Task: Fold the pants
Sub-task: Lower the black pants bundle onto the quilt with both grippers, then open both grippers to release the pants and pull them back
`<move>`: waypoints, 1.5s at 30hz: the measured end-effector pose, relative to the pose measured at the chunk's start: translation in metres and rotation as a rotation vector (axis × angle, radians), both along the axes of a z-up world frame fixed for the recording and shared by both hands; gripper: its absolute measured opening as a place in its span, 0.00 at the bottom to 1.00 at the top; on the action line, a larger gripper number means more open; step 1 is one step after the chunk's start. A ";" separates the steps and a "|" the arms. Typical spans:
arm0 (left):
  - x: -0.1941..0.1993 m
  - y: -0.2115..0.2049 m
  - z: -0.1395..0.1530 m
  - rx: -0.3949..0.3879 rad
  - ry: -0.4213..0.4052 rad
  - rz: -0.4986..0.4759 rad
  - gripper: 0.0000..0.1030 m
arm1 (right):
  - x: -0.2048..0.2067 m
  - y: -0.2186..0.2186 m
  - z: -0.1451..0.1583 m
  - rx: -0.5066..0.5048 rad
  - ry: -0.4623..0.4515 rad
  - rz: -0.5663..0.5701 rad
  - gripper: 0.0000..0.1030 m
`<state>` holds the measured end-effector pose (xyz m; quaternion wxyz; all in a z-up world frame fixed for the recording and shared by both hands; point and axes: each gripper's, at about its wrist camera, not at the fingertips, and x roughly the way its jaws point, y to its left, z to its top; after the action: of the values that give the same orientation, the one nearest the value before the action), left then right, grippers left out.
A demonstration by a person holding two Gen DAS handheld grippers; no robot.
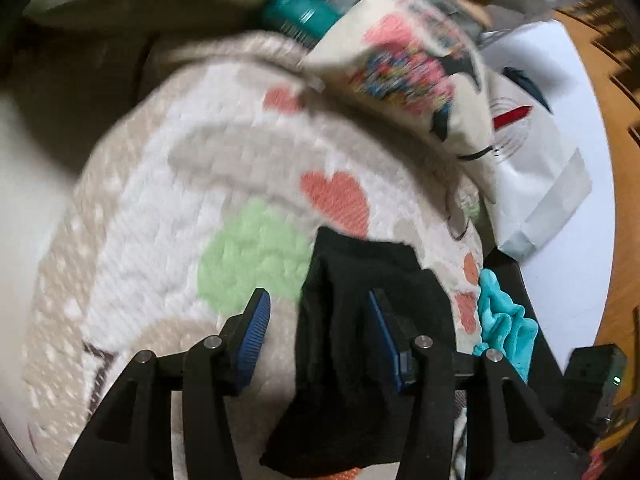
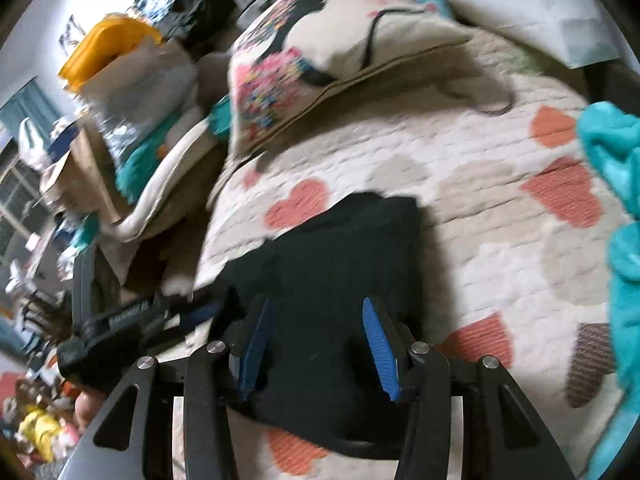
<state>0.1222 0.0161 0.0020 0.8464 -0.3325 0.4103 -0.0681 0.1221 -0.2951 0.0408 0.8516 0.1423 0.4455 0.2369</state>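
Pants (image 1: 352, 320): black, folded into a compact dark bundle, lying flat on the quilt (image 1: 160, 220); in the right wrist view the same bundle (image 2: 332, 280) fills the middle of the frame.

Left gripper (image 1: 318, 334): jaws parted, blue pads well apart. The pants lie below and between them, more toward the right-hand pad. That pad sits against the black cloth in the picture; the left-hand pad (image 1: 254, 338) stands clear over the green patch of the quilt. Nothing is pinched, so it reads as released.

Right gripper (image 2: 316, 346): jaws parted too, with both blue pads (image 2: 378, 346) showing their ribbed faces. The black bundle lies between and beneath them, and its far edge runs on ahead of the fingertips. The pads do not press the cloth: let go.

Far edge of the pants: a squared corner, pointing toward the cushion (image 2: 340, 52) but well apart from it, with orange hearts of the quilt between.

Quilt: white and beige with orange hearts and a green blob, bare to the left of the bundle in the left wrist view.

Teal cloth (image 2: 616, 184): bunched at the right edge of the quilt, apart from the pants; it also shows in the left wrist view (image 1: 504, 320).

Left gripper seen from the right: a dark tool body (image 2: 120, 328) at the lower left, its tip at the bundle's left edge. Blur hides whether it touches.
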 end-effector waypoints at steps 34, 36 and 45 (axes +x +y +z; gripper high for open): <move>-0.094 -0.062 0.017 0.397 -0.029 -0.201 0.59 | -0.120 -0.034 -0.020 -0.045 0.117 -0.204 0.59; -0.112 -0.061 0.018 0.409 -0.036 -0.183 0.59 | -0.131 -0.035 -0.020 -0.034 0.115 -0.208 0.60; -0.193 -0.055 0.050 0.504 -0.087 -0.059 0.62 | -0.160 -0.031 -0.020 -0.018 0.075 -0.199 0.63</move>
<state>-0.0713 -0.0391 0.0517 0.9170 -0.0955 0.3872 -0.0027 -0.0383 -0.3265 0.0210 0.8548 0.1867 0.4630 0.1416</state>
